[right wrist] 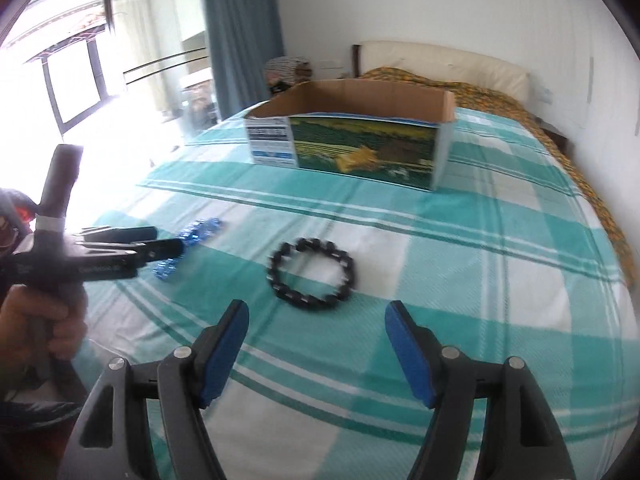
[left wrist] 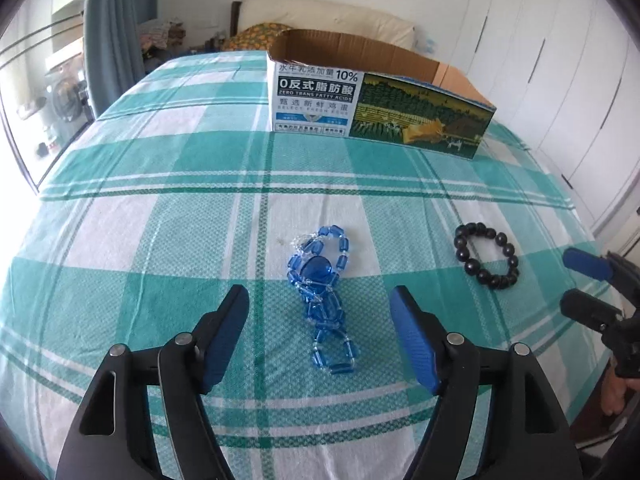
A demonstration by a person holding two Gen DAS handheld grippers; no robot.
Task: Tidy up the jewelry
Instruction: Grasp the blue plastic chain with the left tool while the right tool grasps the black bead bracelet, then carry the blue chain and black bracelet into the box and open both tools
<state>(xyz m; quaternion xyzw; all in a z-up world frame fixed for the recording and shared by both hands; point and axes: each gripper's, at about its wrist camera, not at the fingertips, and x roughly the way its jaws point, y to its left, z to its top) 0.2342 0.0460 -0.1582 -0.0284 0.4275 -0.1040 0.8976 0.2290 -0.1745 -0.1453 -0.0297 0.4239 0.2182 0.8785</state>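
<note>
My left gripper (left wrist: pixel 320 300) hangs with its jaws apart and empty above the blue glass-bead necklace (left wrist: pixel 322 300), which lies bunched on the green-and-white checked bedspread (left wrist: pixel 160 168), lined up between the fingers, I judge, for a straight pinch. To its right the black bead bracelet (right wrist: pixel 310 276) rests flat in a loose ring just ahead of my right gripper (right wrist: pixel 316 316), likewise spread and holding nothing. Beyond both, well apart, the open cardboard box (left wrist: pixel 380 96) waits, top open, presumably to receive them.
</note>
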